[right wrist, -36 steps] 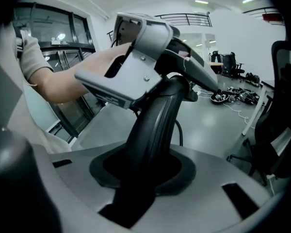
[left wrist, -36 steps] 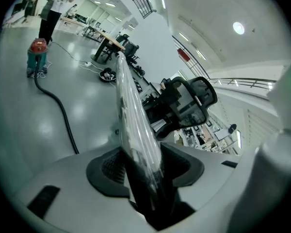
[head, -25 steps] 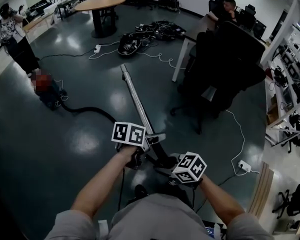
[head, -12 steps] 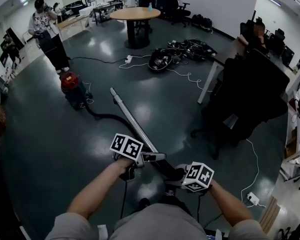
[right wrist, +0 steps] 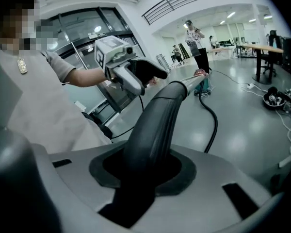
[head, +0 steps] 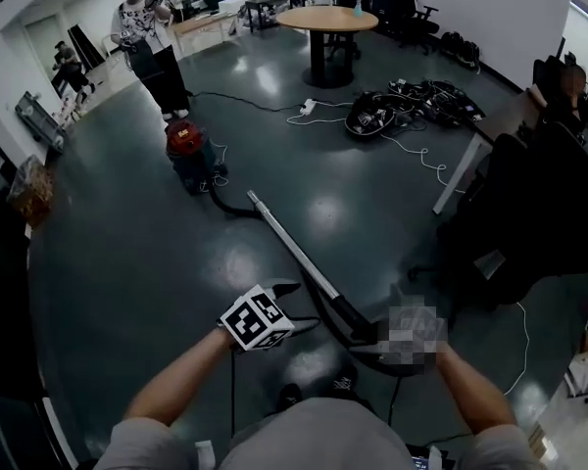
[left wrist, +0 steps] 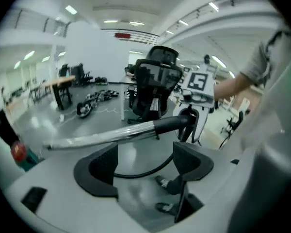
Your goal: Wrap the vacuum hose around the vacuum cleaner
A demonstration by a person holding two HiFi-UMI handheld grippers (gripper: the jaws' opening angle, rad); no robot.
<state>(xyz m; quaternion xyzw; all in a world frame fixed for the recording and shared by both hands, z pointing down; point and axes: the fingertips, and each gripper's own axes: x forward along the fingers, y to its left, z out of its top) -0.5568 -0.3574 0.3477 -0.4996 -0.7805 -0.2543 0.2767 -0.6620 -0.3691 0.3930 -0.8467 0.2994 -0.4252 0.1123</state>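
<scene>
A: Well, clamping the right gripper [right wrist: 145,164] on the black wand handle [right wrist: 153,125]; spreading the left gripper [left wrist: 145,154] wide just now, pinching nothing.

B: Trailing the hose [right wrist: 216,120] across the floor [head: 137,262] to the vacuum cleaner [head: 186,147], well apart. Probably handling limp and light; grabbing near the handle.

A: Skirting the chair [head: 529,213]; favouring bare ground leftward.

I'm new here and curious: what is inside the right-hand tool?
The vacuum wand's black curved handle sits clamped in the right tool. Its lower end is covered by the tool's body, so where it ends cannot be seen.
</scene>
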